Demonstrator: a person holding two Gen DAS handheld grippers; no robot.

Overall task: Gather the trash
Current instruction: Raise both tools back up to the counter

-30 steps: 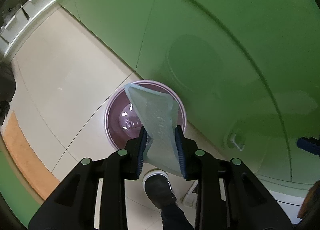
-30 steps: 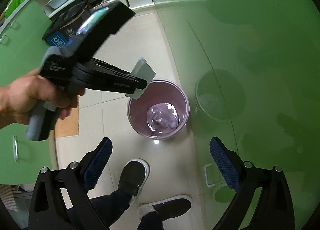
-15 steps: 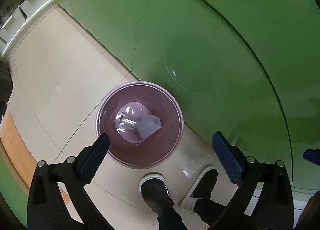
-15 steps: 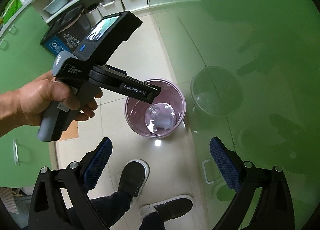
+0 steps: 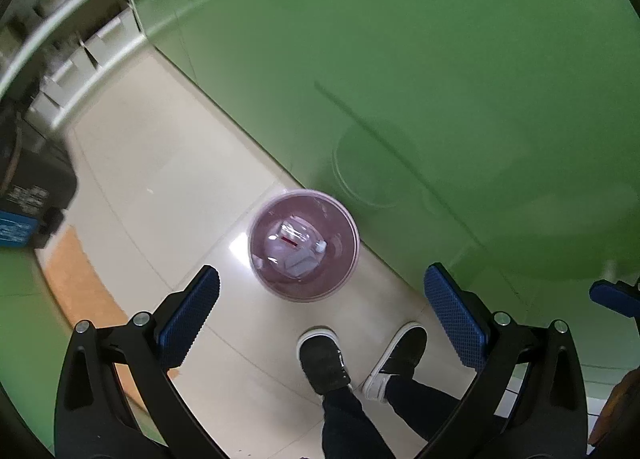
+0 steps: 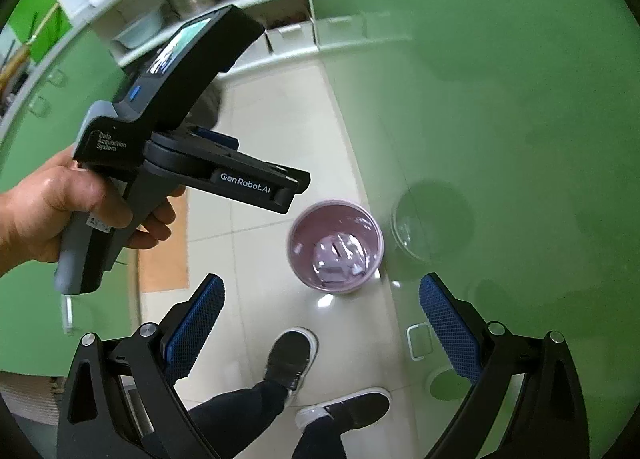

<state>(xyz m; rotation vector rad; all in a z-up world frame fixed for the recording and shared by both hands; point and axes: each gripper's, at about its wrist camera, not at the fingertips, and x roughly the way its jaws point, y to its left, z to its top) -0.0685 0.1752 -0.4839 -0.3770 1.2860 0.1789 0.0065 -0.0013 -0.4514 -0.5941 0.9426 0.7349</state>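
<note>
A pink trash bin (image 5: 264, 259) stands on the tiled floor against the green cabinet front; it also shows in the right wrist view (image 6: 298, 259). Pale pieces of trash (image 5: 296, 249) lie in its bottom, also seen in the right wrist view (image 6: 340, 259). My left gripper (image 5: 320, 303) is open and empty, held high above the bin. In the right wrist view the left gripper's body (image 6: 224, 179) is held by a hand up and left of the bin. My right gripper (image 6: 320, 319) is open and empty, also high above the floor.
The person's two shoes (image 5: 324, 359) stand on the floor just in front of the bin. Glossy green cabinet fronts (image 5: 440, 79) fill the right side. Open shelves with white bins (image 5: 80, 59) are far left. An orange mat (image 5: 76, 283) lies on the floor at left.
My left gripper opened and let the pale flat wrapper fall into the bin. It then rose away, so the bin looks smaller. The right gripper stayed open and also rose.
</note>
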